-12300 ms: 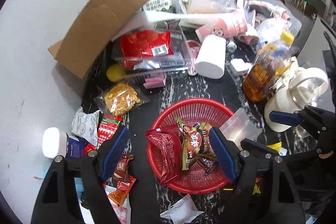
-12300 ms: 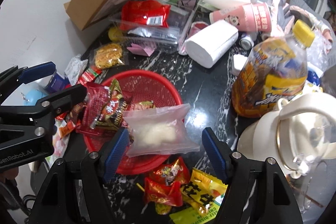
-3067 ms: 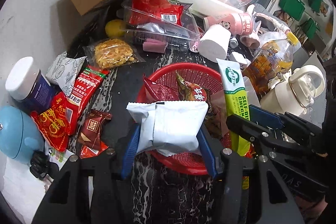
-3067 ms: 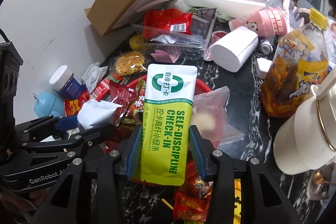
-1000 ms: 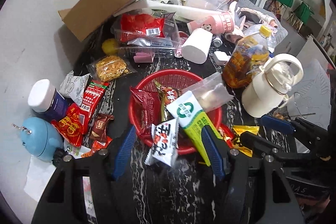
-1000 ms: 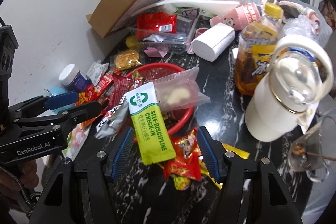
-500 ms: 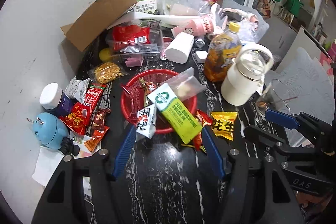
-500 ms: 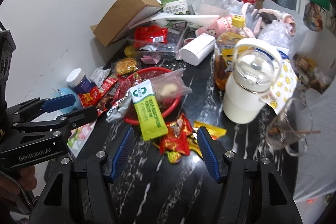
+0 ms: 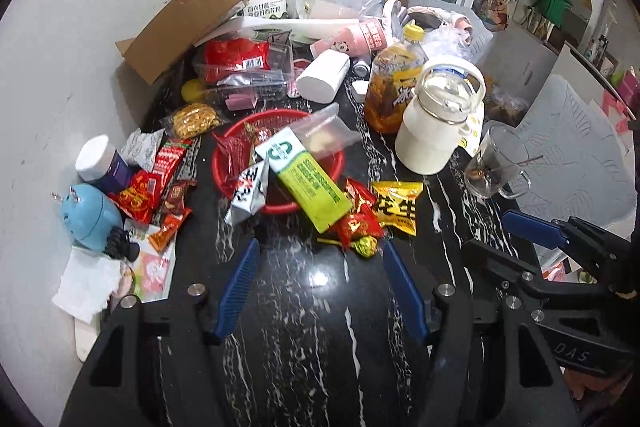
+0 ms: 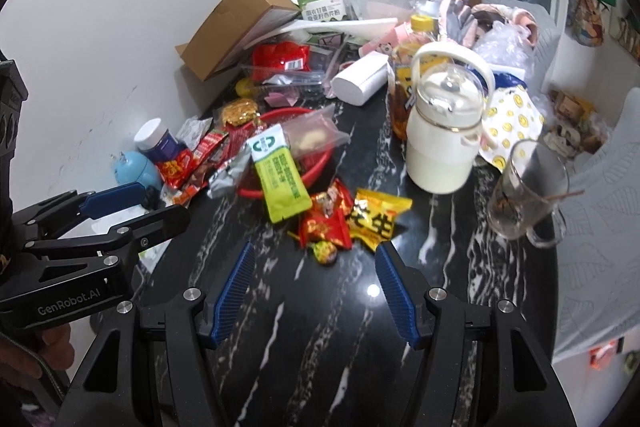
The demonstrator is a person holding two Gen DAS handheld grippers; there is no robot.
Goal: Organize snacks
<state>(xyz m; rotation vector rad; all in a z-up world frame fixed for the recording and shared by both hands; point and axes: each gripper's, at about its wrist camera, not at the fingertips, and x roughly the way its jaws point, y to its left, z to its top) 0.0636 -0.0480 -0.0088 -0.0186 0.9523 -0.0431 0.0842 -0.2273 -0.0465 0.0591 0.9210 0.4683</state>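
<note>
Left gripper (image 9: 318,251) and right gripper (image 10: 314,255) are both hanging empty over bare tabletop, jaws spread. Landmark: red basket (image 9: 338,163), already filling with packets.

Left of it: red sachets (image 9: 138,193) lying loose.

Just right, touching its rim: red packet (image 10: 326,223) and yellow peanut bag (image 10: 376,215).

I'd be pinching each by a flat edge and dropping it dead centre, because the green pouch (image 9: 306,185) is overhanging the rim.
</note>
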